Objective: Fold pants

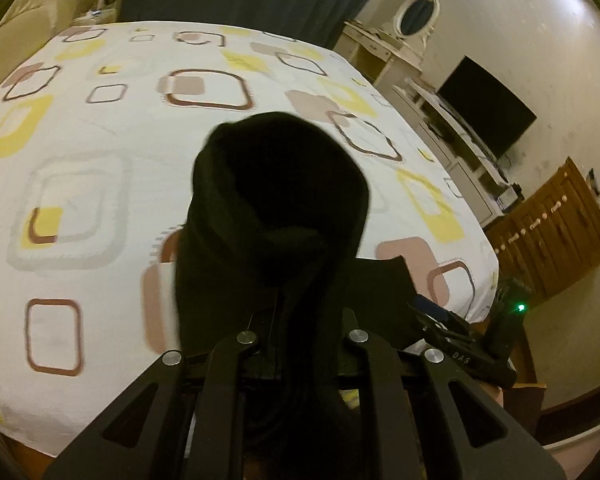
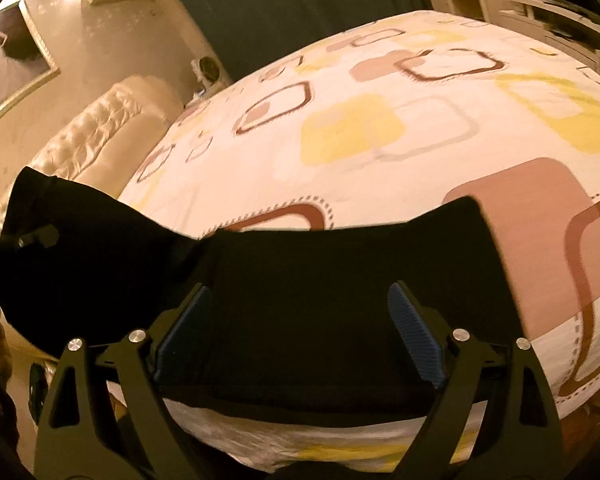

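The black pants [image 1: 276,216] hang bunched from my left gripper [image 1: 300,320], which is shut on the cloth; its fingertips are hidden under the fabric. In the right wrist view the pants [image 2: 340,264] lie flat on the bed's near edge, and one part rises to the left toward the other gripper [image 2: 4,240]. My right gripper [image 2: 300,328] is open, its blue pads [image 2: 414,336] spread over the flat black cloth. The right gripper also shows in the left wrist view [image 1: 460,332], low at the right.
The bed sheet [image 1: 100,160] is white with yellow, pink and brown squares. A cream headboard [image 2: 100,128] stands at the left. A white dresser with a mirror [image 1: 412,20], a dark screen [image 1: 488,104] and a wooden cabinet [image 1: 552,232] stand right of the bed.
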A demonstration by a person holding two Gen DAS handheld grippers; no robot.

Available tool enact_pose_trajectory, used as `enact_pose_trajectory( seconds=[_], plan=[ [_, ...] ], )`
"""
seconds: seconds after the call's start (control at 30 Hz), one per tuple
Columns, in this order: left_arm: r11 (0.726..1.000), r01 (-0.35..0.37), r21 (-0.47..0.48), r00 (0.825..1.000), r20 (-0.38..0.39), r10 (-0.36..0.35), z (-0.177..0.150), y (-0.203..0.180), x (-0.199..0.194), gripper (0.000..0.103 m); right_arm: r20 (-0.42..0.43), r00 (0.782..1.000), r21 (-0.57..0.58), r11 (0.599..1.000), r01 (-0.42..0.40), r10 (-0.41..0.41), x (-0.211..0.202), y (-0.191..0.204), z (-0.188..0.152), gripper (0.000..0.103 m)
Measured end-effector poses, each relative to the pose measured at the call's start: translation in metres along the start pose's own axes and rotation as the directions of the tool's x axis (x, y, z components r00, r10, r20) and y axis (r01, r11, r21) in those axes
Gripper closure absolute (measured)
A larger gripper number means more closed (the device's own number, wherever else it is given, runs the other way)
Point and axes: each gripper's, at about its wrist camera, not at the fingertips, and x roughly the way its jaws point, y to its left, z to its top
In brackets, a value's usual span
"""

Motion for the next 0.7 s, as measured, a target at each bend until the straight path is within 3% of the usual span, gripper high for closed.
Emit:
enact_pose_trajectory(
  seconds=[0.4,0.7],
  plan=[
    [0.982,-0.125,0.141,0.990,-0.045,0.132,-0.021,-0.088,0.097,0.090,0.095,0.995,0.114,0.993,0.031,-0.042,-0.032,-0.050,0.023,0.013],
    [0.951,-0.230,0.207,0.962,-0.097,0.254,-0.039,-0.124,0.173,0.090,0.128,0.990,0.216,0.976,0.036,-0.065,-0.043,-0.088,0.029,0.013]
  ],
)
